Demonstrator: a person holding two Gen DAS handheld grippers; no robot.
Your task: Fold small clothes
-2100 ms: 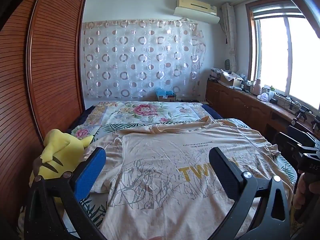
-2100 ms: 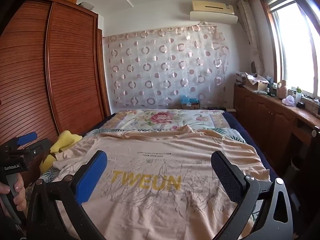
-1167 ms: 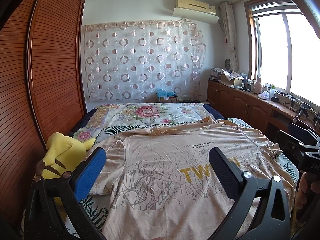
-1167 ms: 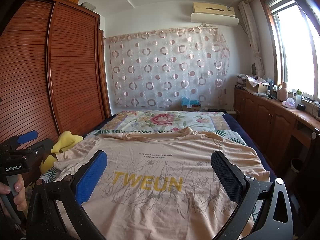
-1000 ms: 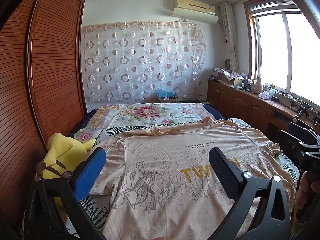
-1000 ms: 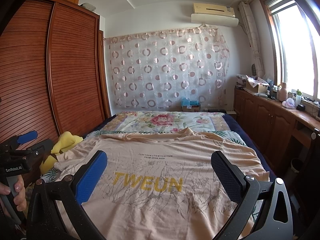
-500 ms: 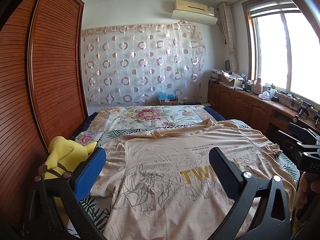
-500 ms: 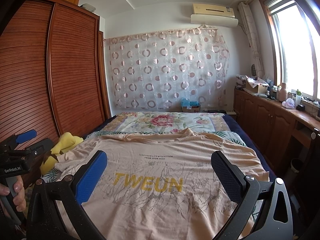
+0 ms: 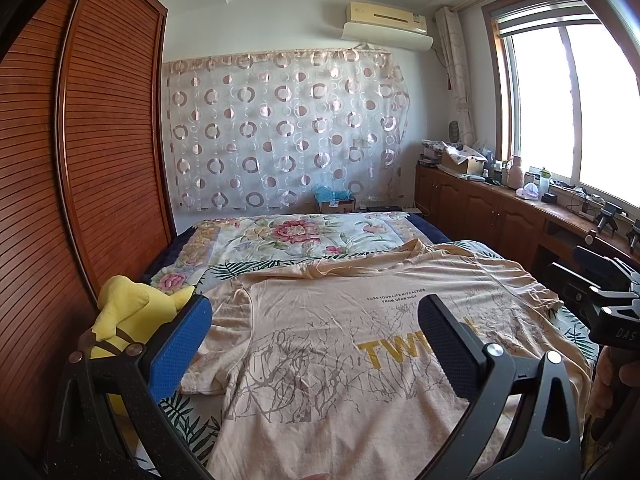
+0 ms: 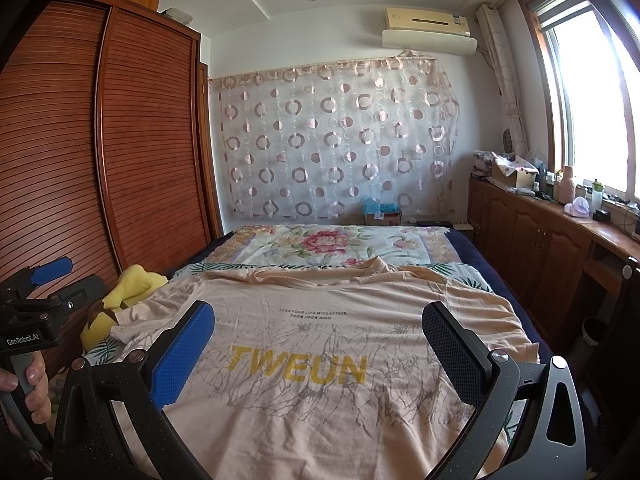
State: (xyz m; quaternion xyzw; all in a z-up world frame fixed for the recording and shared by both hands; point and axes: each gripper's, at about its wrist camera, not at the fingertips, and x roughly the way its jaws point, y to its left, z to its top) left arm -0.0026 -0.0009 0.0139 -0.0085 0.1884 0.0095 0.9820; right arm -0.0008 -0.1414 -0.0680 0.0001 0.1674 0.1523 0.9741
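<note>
A beige T-shirt point(image 9: 328, 344) with yellow "TWEUN" print lies spread flat, front up, on the bed, collar at the far end; it also shows in the right wrist view point(image 10: 320, 344). My left gripper point(image 9: 316, 320) is open and empty, held above the shirt's left half. My right gripper point(image 10: 318, 326) is open and empty, held above the shirt's middle. Each gripper's body shows at the edge of the other's view.
The bed point(image 9: 304, 236) has a floral cover beyond the shirt. A yellow plush toy point(image 9: 132, 312) sits at the bed's left edge by the wooden wardrobe point(image 9: 80, 160). A wooden cabinet point(image 9: 488, 212) with clutter runs under the window on the right.
Both grippers have risen and tilted up slightly, so the room shows a little more. The shirt has not moved. Both grippers stay open.
</note>
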